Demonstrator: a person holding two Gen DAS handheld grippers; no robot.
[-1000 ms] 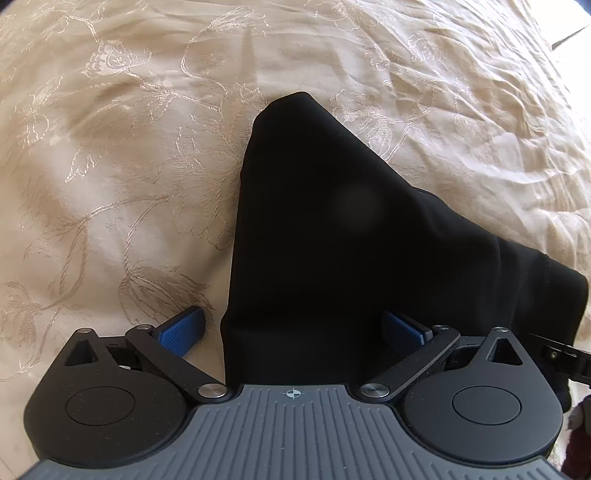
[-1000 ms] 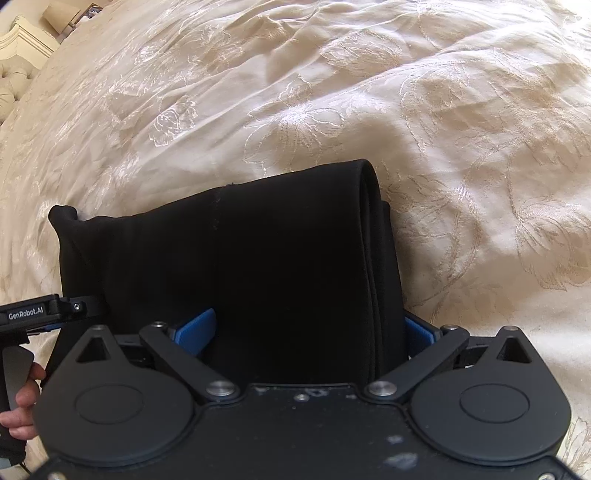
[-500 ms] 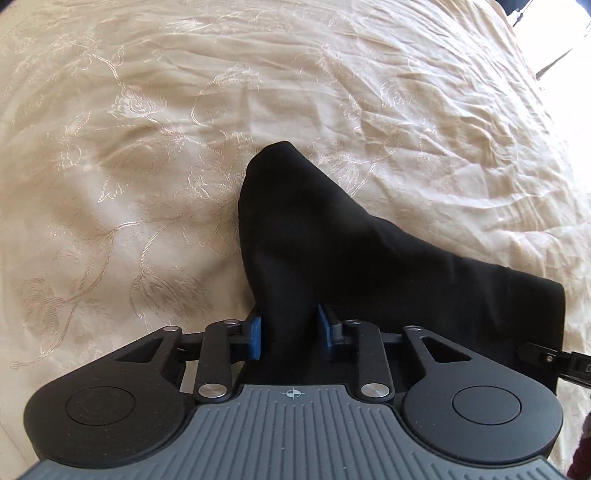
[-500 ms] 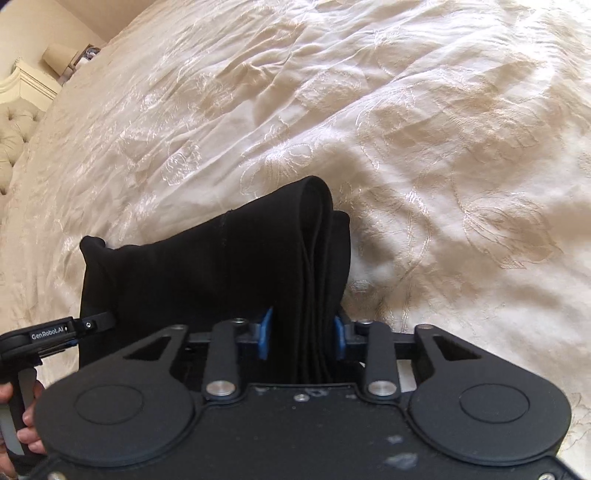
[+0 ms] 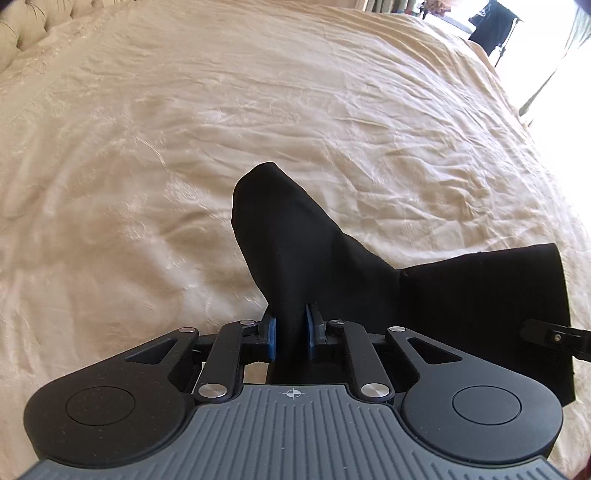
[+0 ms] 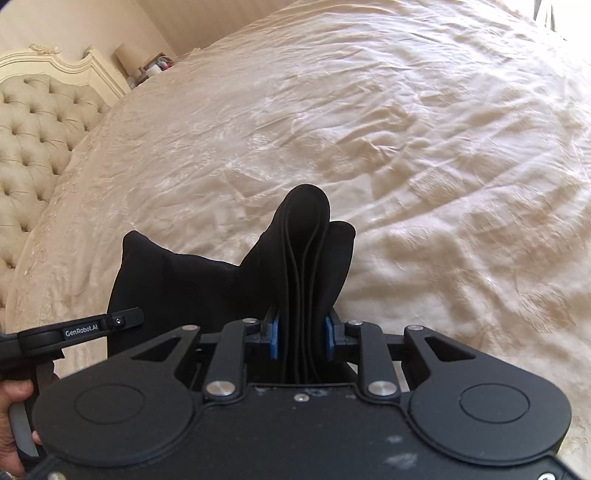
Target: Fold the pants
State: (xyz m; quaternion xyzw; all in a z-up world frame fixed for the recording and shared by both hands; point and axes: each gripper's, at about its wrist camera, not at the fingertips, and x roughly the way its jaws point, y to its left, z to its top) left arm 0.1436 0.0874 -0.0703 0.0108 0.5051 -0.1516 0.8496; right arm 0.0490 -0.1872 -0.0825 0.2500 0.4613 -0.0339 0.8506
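From the left wrist view, the left gripper is clenched on a fold of the black pants, its blue pads pressing the cloth from both sides after the jaws have just been closing around it. The pants rise from the jaws in a dark peak and stretch away to the right as a broad flap, lifted off the cream embroidered bedspread that fills nearly everything around. The tip of the other tool pokes in at the right edge, right against the dark flap. A strip of tufted headboard shows at the upper left, and past the far corner of the bed a dark object on a thin stand sits against a bright window; what it is cannot be told. From the right wrist view, the right gripper grasps a thick stack of folded pants layers, the edges standing in parallel ridges between its blue pads; the layers bulge forward over the bedspread, and the rest of the garment hangs off to the left. There the left tool, marked GenRobot.AI, crosses in front of the cloth, held by a person's hand at the lower left edge. The tufted, cream-framed headboard stands at the left, with a pale lamp and small items just behind it.
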